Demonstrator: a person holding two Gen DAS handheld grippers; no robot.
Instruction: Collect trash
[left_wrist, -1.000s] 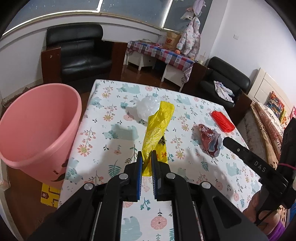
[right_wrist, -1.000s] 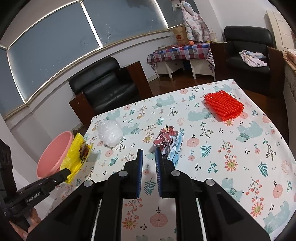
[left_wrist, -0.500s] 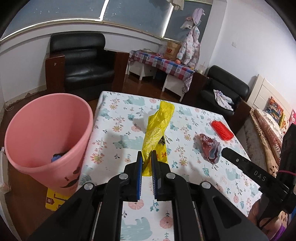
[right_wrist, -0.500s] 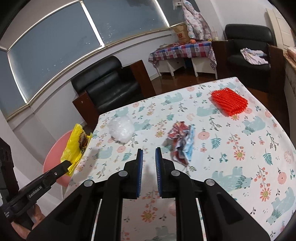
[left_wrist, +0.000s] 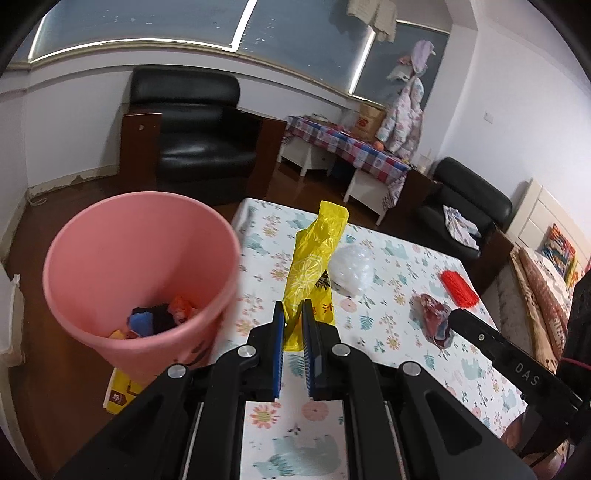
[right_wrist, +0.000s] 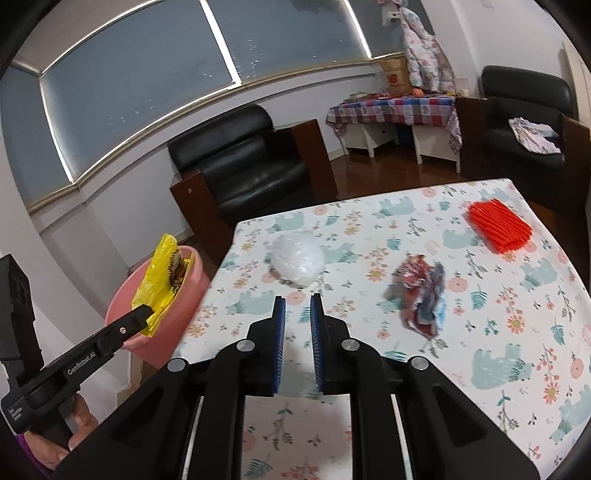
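My left gripper is shut on the lower end of a yellow plastic bag, which stands up between the blue pads. The bag hangs just right of the pink bin, over the table's left edge. In the right wrist view the same bag shows in front of the bin. My right gripper is shut with nothing between its pads, above the table near a white crumpled plastic ball. A red and blue crumpled wrapper and a ribbed orange-red piece lie further right.
The table carries a floral cloth. Several scraps lie in the bottom of the bin. A yellow box sits on the floor under the bin. Black armchairs and a low checked table stand behind.
Both grippers have moved left and up a little. The yellow bag has travelled with my left gripper toward the pink bin, whose inside now shows.
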